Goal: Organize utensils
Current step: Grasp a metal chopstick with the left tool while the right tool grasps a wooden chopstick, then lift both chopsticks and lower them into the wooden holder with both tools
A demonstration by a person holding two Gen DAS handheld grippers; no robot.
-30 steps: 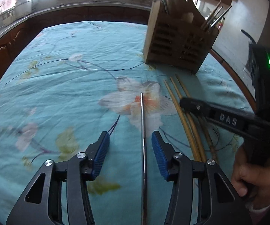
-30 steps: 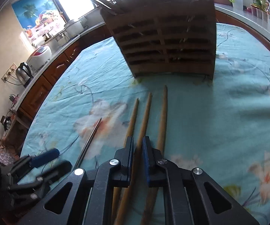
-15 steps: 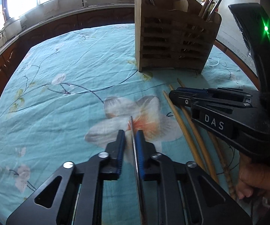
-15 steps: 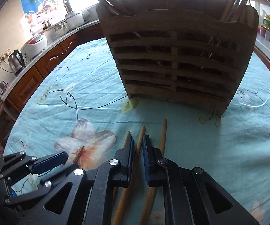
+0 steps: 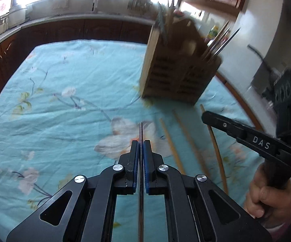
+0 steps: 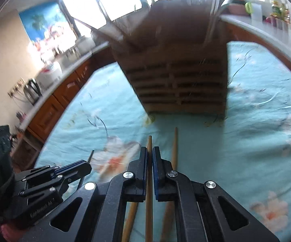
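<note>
Basically both tools are loaded. Left gripper is clamped on a thin metal chopstick, a smooth, dark grey rod whose tip sticks out just ahead of the blue pads and whose tail runs back between the black arms. Risk: slick round steel in a narrow pinch could swivel or slide out on the way up, especially held so near one end.

Ahead and right of that tool, two loose wooden chopsticks lie on the tablecloth, which is soft, wrinkled teal fabric with pale flowers. Cloth could snag a tip or bunch if a stick drags.

Further ahead and right stands the utensil holder, a slatted wooden box, blurred, with metal and wooden sticks poking out the top. Crowded slots mean an incoming stick may hit others or the rim, and a push could tip it.

Right gripper is clenched on one wooden chopstick, matte tan and straight, extending ahead toward the holder base. Its neighbours lie just beside both fingers, so a sideways move may knock them. Cannot tell whether this stick is off the cloth. Both tools sit close together, so a collision between them is possible.
</note>
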